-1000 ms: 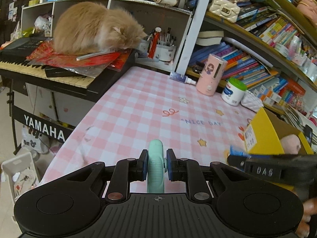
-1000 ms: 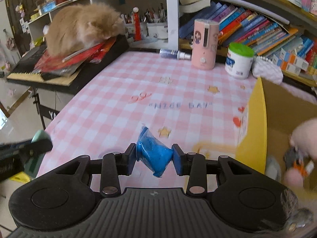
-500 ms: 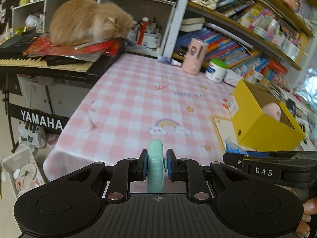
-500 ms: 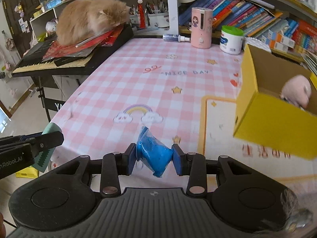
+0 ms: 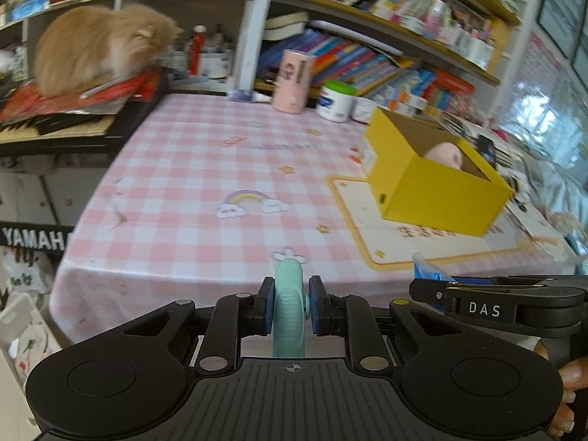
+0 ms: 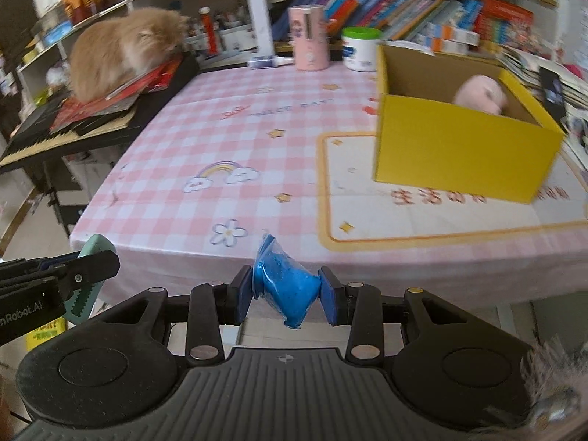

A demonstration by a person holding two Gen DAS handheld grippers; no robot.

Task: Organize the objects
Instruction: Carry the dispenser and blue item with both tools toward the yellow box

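My left gripper [image 5: 290, 303] is shut on a mint-green flat tool with a toothed edge [image 5: 289, 308], held in front of the table's near edge. It also shows in the right wrist view [image 6: 90, 279]. My right gripper [image 6: 290, 294] is shut on a blue bag of clay [image 6: 284, 286], also off the near edge; the bag's tip shows in the left wrist view [image 5: 426, 270]. A yellow open box [image 5: 433, 180] stands on the table at the right, with a pink plush [image 6: 481, 93] inside.
The table has a pink checked cloth [image 5: 205, 169] and a white mat [image 6: 422, 209] under the box. A ginger cat [image 5: 99, 47] lies on a keyboard at the left. A pink cylinder [image 5: 294, 81], a white jar [image 5: 336, 101] and bookshelves stand at the back.
Both grippers have pulled back from over the table to beyond its near edge, still holding their objects. The yellow box now lies farther ahead on the right.
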